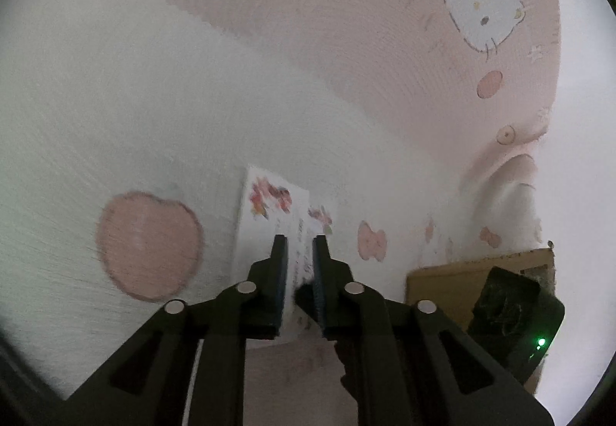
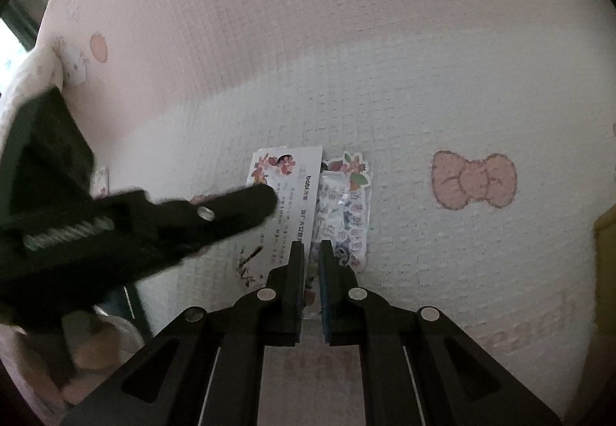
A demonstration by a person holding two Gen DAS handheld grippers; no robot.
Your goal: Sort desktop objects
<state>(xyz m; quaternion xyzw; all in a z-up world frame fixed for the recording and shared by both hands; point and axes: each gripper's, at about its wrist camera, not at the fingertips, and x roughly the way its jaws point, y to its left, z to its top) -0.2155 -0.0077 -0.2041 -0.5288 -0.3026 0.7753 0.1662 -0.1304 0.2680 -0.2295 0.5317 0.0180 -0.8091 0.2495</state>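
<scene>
Left wrist view: the black left gripper (image 1: pixel 300 239) points down over a white flower-printed card (image 1: pixel 269 218) on the pink-and-white cartoon blanket (image 1: pixel 192 98), jaws slightly apart, card showing between them, grip unclear.

Right wrist view: the black right gripper (image 2: pixel 311 245), jaws shut, pinches the clear sticker packet (image 2: pixel 342 210) just beside the card (image 2: pixel 296 175), which reads "bobi".

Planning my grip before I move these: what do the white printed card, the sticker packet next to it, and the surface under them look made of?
White card: looks like thin matte paper or cardstock, lying flat, with crisp print.
Sticker packet: seems a clear glossy plastic sleeve, with glare spots and wrinkles over the stickers.
Surface: soft woven or knitted fabric, judging by its visible grid weave and a bunched fold at the edge.
</scene>
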